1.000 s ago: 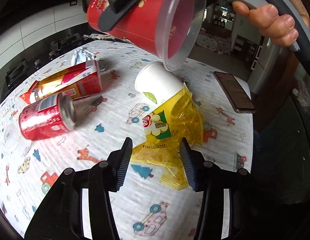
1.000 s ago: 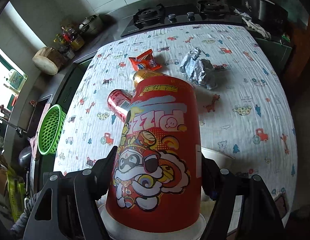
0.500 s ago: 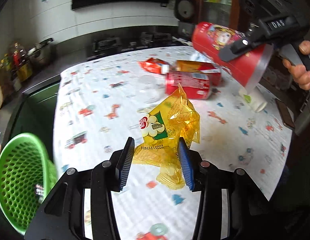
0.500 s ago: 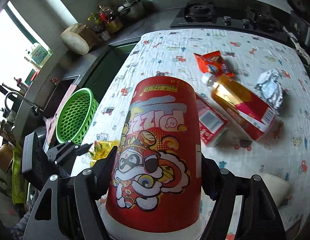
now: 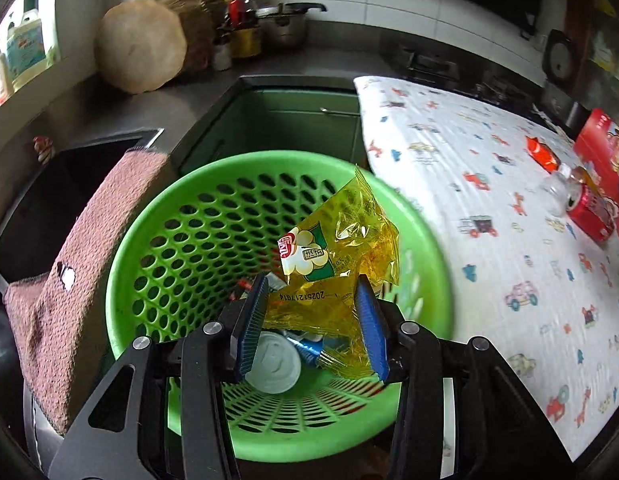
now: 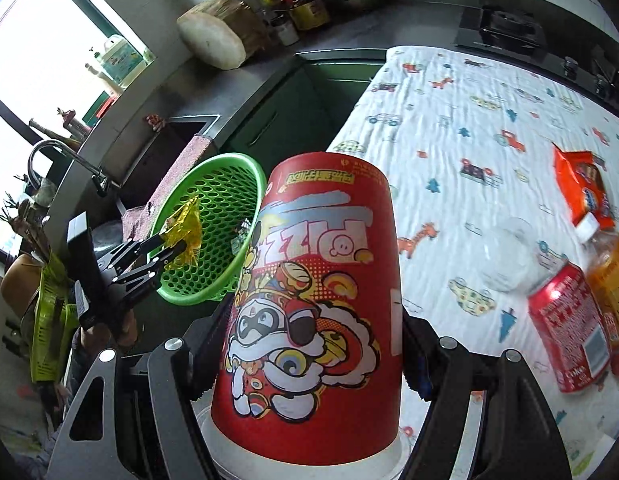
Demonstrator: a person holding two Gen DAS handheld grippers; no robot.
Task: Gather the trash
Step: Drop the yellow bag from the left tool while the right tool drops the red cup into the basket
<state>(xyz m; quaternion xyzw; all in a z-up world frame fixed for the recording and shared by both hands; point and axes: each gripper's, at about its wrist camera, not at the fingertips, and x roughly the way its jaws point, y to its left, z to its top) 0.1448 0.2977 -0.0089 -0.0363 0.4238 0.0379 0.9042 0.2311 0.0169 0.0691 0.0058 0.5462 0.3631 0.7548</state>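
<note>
My left gripper (image 5: 311, 320) is shut on a crumpled yellow snack wrapper (image 5: 341, 248) and holds it over the mouth of the green perforated basket (image 5: 161, 236). The basket holds some trash, including a white lid (image 5: 273, 364). My right gripper (image 6: 309, 344) is shut on a large red cartoon-printed cup (image 6: 317, 300), held above the table's left part. The right wrist view also shows the left gripper (image 6: 165, 250), the wrapper (image 6: 185, 228) and the basket (image 6: 225, 196).
On the patterned tablecloth (image 6: 469, 128) lie a red soda can (image 6: 569, 328), an orange drink bottle (image 6: 609, 264), an orange snack packet (image 6: 581, 184) and a clear plastic piece (image 6: 505, 256). A brown towel (image 5: 69, 280) hangs beside the basket. A sink and faucet (image 6: 65, 160) are at left.
My left gripper has swung left off the table with the yellow wrapper and now holds it over the green basket. My right gripper has turned left with the red cup.
</note>
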